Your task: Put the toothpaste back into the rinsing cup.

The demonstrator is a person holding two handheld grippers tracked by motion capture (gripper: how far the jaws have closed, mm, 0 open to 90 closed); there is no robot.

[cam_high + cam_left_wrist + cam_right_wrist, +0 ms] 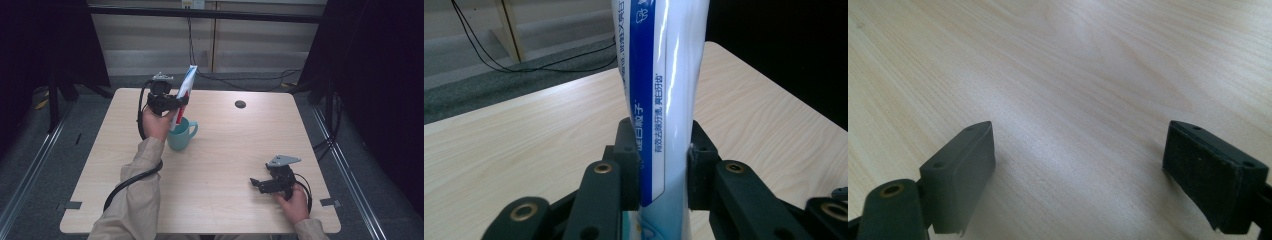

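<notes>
L gripper [181, 101] is pinching a white-blue toothpaste tube [184, 95], tilted, its lower end sitting in the teal mug [181, 135] per high view; L gripper view is showing printed text on it. R gripper [256, 183] is resting w/ jaws spread over bare table [1088, 75].

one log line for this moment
left tool: shut on toothpaste tube, lower end in mug | right tool: open, over table

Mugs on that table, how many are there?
1. A teal mug stands left of the table's middle, beside the person's left hand, under the toothpaste tube that the left gripper holds.
</notes>
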